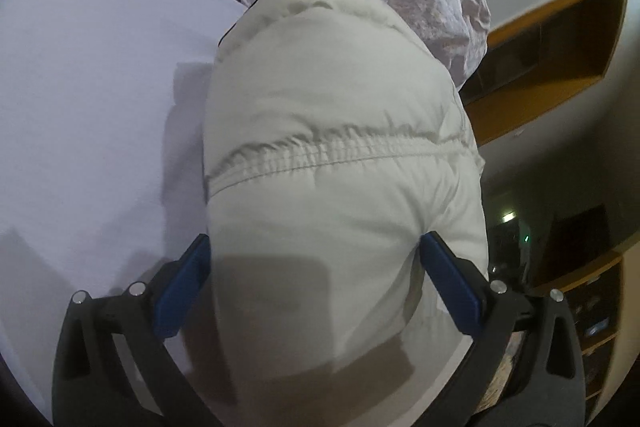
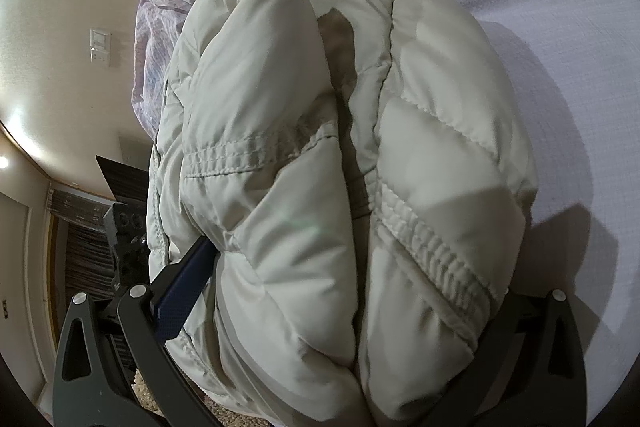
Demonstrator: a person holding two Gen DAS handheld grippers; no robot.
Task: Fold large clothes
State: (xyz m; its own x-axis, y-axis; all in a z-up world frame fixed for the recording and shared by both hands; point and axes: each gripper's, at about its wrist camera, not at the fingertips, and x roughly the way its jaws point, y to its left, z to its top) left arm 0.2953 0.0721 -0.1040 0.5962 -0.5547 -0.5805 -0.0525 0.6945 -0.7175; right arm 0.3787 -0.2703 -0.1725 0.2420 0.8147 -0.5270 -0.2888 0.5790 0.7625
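Jacket: our puffy cream jacket (image 1: 340, 131) sits bunched on the white sheet (image 1: 88, 99).
Left gripper (image 1: 316, 267): spread wide, straddling the padding.
Right gripper (image 2: 352, 291): wide too, jacket bulging between.
Feel: we'd guess light, springy, slippery; pinch at stitched seams.

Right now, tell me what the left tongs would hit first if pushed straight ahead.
The left tongs already straddle the puffy cream quilted jacket; going on, they would press deeper into it.

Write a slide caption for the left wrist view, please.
Left gripper fingers astride a puffy cream jacket on a white bed sheet.
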